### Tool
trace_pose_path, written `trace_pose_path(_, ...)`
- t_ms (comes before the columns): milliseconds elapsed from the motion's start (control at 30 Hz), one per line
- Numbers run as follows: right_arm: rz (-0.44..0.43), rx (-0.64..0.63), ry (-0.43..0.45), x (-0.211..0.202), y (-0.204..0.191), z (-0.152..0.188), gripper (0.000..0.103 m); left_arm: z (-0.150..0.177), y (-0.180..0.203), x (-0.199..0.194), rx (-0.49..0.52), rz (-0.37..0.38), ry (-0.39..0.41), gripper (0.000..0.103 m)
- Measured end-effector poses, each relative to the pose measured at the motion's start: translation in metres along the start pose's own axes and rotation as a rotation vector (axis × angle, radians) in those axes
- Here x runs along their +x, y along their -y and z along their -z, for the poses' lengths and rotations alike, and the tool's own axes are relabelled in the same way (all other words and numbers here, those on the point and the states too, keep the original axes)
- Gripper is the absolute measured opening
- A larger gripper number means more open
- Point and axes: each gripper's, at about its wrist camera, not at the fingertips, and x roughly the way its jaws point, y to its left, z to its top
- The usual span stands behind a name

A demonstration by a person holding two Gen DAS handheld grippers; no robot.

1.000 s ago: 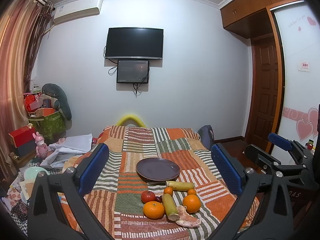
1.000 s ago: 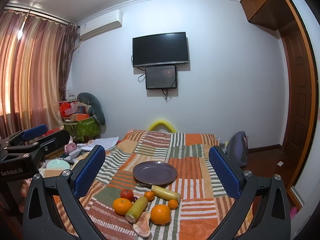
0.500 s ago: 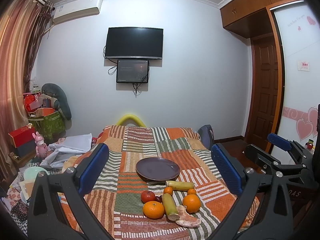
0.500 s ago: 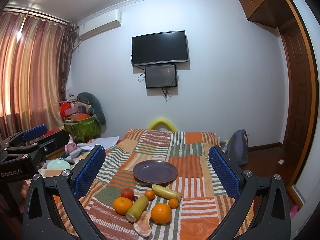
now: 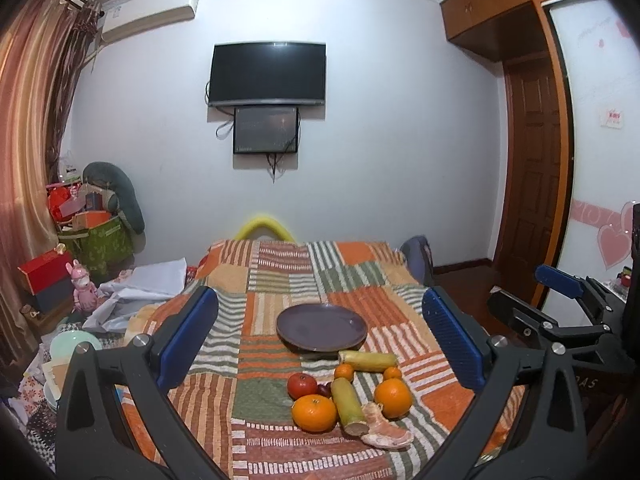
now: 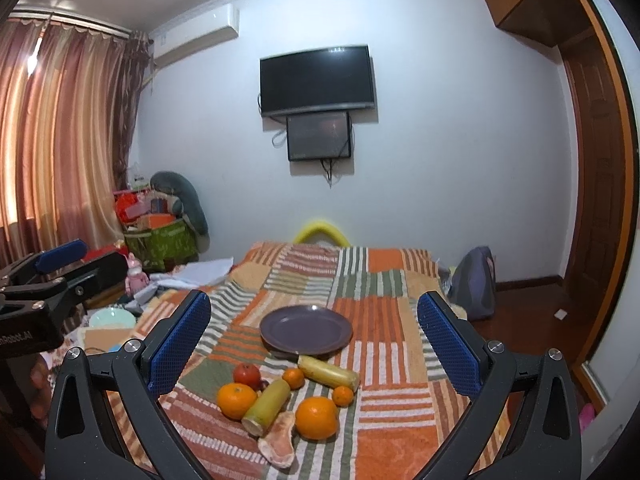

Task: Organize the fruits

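Observation:
An empty dark purple plate (image 5: pixel 321 327) (image 6: pixel 306 329) sits mid-bed on a patchwork blanket (image 5: pixel 280 280). In front of it lie two large oranges (image 5: pixel 314 413) (image 5: pixel 393 397), a red apple (image 5: pixel 302 385), two small tangerines (image 5: pixel 344 372), two yellow-green cane pieces (image 5: pixel 347 405) (image 5: pixel 368 361) and a peeled pomelo segment (image 5: pixel 386 433). My left gripper (image 5: pixel 320 340) is open and empty, held above the fruit. My right gripper (image 6: pixel 314 340) is open and empty too, also above the fruit. Each shows at the edge of the other's view.
Clutter fills the floor left of the bed: a green box (image 5: pixel 102 246), a red box (image 5: pixel 46 270), a pink toy rabbit (image 5: pixel 82 286), papers and bowls. A backpack (image 6: pixel 474 282) leans at the bed's far right. A door (image 5: pixel 528 204) stands on the right.
Nothing has visibly moved on the bed. Both grippers stay open and nearly still; the right view has drifted very slightly.

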Motion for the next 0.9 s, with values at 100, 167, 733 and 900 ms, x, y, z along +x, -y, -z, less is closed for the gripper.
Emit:
trace_pose_path(100, -0.006, 0.009, -0.051, 0.014, 0.006, 0.008, 0.103, 0.007, -0.004, 0.015, 0.003, -0.007, -0.043, 0.103)
trace_pose_path(167, -0.012, 0.015, -0.09, 0.026, 0.01, 0.016, 0.103, 0.013, -0.009, 0.028, 0.002, -0.016, -0.083, 0.103)
trace_pose_path(733, -0.058, -0.04, -0.419, 0.107, 0.016, 0.089, 0.102, 0.102, -0.057, 0.144, -0.094, 0.001, -0.475, 0.096)
trace_pose_path(900, -0.03, -0.045, -0.494, 0.125, 0.017, 0.11, 0.101, 0.126, -0.06, 0.164, -0.109, 0.02, -0.571, 0.09)
